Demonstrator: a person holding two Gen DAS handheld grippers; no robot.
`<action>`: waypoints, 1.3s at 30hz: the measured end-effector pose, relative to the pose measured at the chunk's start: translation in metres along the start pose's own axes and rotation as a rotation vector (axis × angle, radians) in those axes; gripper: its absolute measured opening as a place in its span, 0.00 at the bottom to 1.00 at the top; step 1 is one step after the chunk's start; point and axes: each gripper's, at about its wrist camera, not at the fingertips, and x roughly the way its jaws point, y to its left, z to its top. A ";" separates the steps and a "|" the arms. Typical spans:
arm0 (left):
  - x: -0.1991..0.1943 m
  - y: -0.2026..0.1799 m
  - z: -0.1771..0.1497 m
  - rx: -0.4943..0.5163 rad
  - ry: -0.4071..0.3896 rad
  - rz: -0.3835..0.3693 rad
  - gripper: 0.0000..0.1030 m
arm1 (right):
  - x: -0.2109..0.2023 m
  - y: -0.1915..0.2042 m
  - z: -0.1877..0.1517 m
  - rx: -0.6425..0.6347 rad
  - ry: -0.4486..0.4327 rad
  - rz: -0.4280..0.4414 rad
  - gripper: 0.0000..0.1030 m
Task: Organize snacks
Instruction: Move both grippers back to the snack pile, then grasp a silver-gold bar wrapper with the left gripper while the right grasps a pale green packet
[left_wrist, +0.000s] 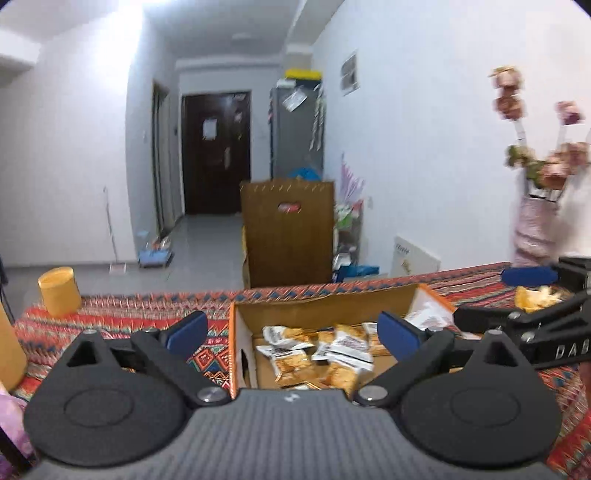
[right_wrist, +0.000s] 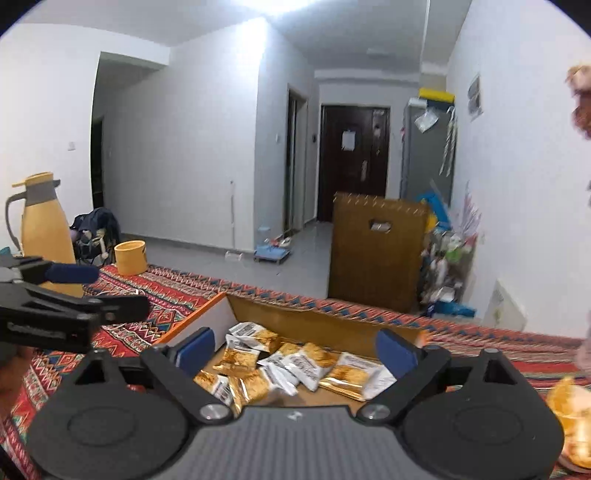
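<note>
Both grippers are hovering just above the near side of the cardboard box (left_wrist: 325, 301): the left gripper (left_wrist: 293, 334) and the right gripper (right_wrist: 295, 350) are each standing with jaws wide and nothing between them. Gold-and-white snack packets (right_wrist: 295, 369) are lying loose inside the box, which is sitting on the surface under a patterned red cloth (left_wrist: 147, 306). Left of the box, a yellow cup (right_wrist: 130, 257) and a yellow jug (right_wrist: 44, 229) are standing on the cloth.
</note>
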 end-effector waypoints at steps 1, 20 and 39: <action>-0.013 -0.005 -0.001 0.013 -0.009 -0.003 0.98 | -0.016 -0.001 -0.002 0.000 -0.016 -0.011 0.98; -0.215 -0.052 -0.133 -0.039 0.053 0.050 1.00 | -0.236 -0.004 -0.151 0.092 -0.010 -0.035 1.00; -0.222 -0.060 -0.205 -0.038 0.240 0.104 1.00 | -0.242 0.003 -0.246 0.124 0.175 -0.108 1.00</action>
